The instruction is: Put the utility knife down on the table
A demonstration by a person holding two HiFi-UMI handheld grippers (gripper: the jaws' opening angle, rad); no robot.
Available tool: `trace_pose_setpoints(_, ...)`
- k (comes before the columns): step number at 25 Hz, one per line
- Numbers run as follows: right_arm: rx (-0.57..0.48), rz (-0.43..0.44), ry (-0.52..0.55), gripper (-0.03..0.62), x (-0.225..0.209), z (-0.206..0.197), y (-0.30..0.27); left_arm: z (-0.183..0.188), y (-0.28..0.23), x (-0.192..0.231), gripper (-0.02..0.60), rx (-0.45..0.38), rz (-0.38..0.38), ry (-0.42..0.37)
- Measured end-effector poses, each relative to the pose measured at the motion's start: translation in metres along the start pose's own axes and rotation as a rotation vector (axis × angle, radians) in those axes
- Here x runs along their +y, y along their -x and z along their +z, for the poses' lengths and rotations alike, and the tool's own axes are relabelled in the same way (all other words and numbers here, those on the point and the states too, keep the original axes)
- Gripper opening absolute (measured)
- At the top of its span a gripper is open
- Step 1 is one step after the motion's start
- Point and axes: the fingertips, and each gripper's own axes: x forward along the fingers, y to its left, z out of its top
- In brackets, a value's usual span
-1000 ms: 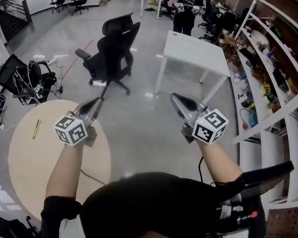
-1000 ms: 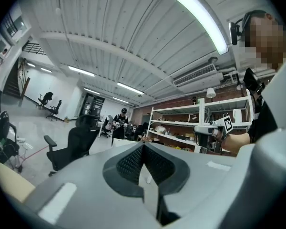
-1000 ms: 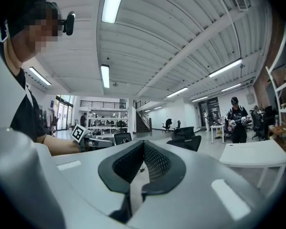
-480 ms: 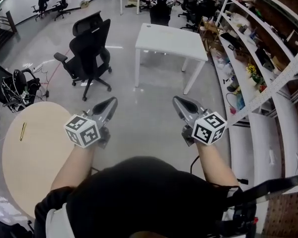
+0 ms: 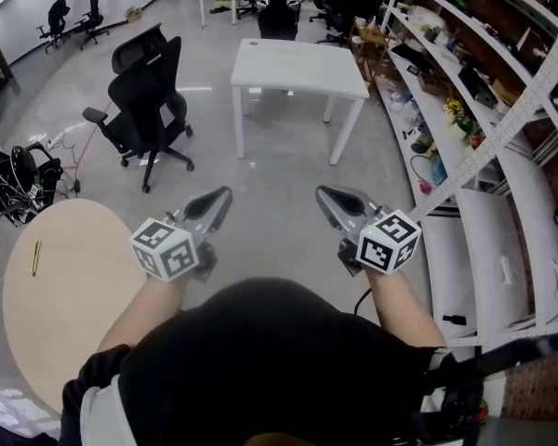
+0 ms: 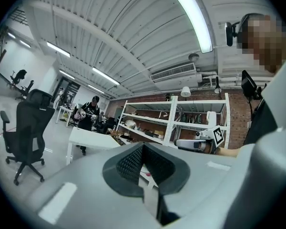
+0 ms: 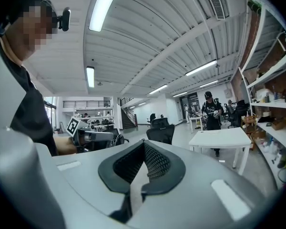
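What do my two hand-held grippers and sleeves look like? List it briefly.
Both the left hand-held gripper and the right hand-held gripper are grey, tapering to dark textured pads. Each carries a white cube with black square markers. The person wears a black short-sleeved top.

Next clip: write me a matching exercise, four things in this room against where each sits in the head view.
Things: 1 knife; 2 white table; 3 nearest black chair; 4 shelves.
Places: A along the right edge; B lying on the round table, lower left; C top middle; D upper left, on the floor.
Pairs: 1-B, 2-C, 3-D, 4-A.
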Motion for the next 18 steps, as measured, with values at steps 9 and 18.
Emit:
trace_pose_setpoints(9,-0.005,0.021,-0.003,0.012,0.007,0.003,0.001,0.003,0.007,-0.006,0.0,-0.004,-0.005,-0.003)
trace_pose_setpoints(18,-0.002,0.039,0.003,0.012,0.013,0.005,-0.003,0.006,0.013,-0.007,0.0,-0.011,0.0,-0.004)
